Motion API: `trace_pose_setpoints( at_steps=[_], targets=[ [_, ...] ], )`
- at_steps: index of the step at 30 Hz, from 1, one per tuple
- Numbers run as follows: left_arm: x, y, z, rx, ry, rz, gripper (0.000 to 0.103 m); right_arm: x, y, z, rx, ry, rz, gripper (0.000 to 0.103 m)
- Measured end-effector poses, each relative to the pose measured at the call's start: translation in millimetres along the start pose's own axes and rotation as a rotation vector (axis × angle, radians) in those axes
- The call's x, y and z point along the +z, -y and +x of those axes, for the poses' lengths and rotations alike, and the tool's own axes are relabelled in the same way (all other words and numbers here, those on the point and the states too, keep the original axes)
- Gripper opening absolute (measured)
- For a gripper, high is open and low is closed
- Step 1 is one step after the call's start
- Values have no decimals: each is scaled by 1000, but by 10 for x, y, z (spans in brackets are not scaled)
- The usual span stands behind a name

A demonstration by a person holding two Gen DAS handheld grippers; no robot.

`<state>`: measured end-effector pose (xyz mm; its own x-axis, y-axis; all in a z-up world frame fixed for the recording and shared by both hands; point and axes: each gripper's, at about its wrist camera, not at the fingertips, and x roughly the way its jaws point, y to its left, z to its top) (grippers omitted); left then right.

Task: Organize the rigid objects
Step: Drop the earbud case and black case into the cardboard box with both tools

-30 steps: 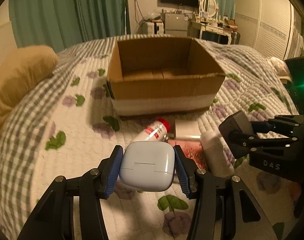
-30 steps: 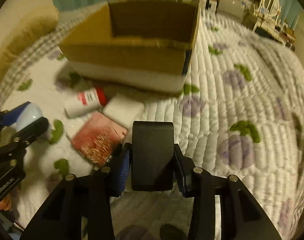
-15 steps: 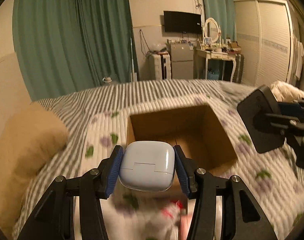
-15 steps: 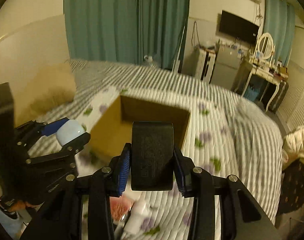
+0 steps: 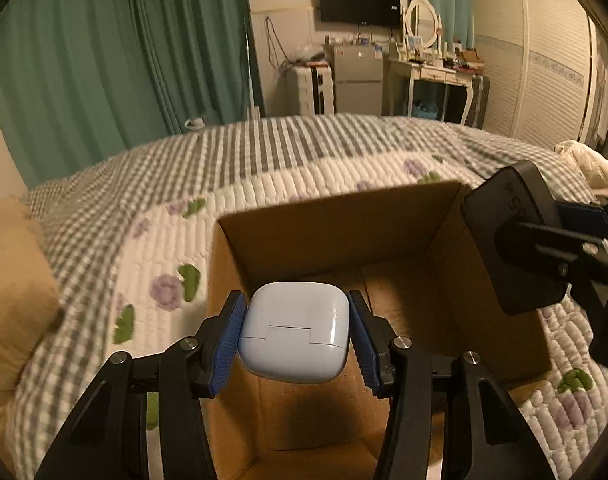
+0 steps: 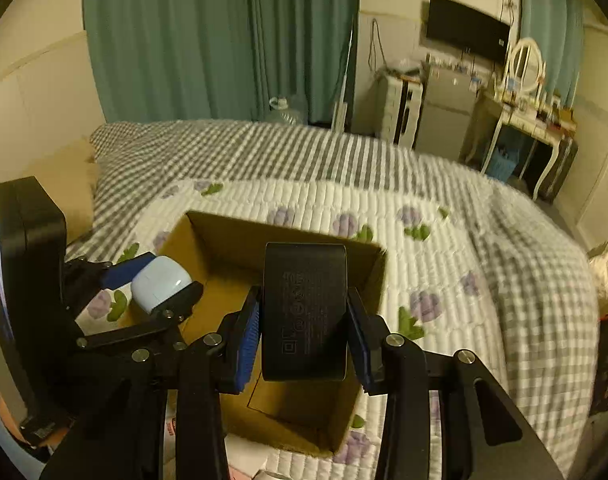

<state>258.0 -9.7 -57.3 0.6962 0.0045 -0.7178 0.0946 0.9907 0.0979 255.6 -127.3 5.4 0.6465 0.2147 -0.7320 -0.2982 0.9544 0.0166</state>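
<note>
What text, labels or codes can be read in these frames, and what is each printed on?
Black block held in the right tongs: several lines of small embossed print, certification-style symbols and a square QR-like code, all too small to read.
Same black block in the left wrist view: a few raised letters near its top edge, too blurred to read.
Pale blue case in the left tongs: no text visible.
Cardboard box: no print visible.

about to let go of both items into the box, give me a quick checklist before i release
1. left gripper shut on the pale blue case: ok
2. right gripper shut on the black block: ok
3. case above the cardboard box opening: ok
4. block above the opening: ok
5. box floor bare where visible: ok
6. grippers apart from each other: ok
</note>
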Motion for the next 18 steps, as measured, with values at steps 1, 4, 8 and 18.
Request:
trace_pose_setpoints(
  at_steps=[1, 4, 8, 18],
  targets=[
    [-13, -2, 45, -2, -4, 2, 52, -25, 8, 47, 1, -7, -1, 39],
    [-27, -6, 113, -1, 4, 5, 52, -61, 54, 141, 8, -19, 9, 39],
    [14, -45, 145, -8, 32, -26, 68, -64, 118, 244, 8, -27, 18, 39],
    [80, -144, 79, 8, 57, -26, 69, 4, 130, 539, 22, -81, 17, 39]
  ],
)
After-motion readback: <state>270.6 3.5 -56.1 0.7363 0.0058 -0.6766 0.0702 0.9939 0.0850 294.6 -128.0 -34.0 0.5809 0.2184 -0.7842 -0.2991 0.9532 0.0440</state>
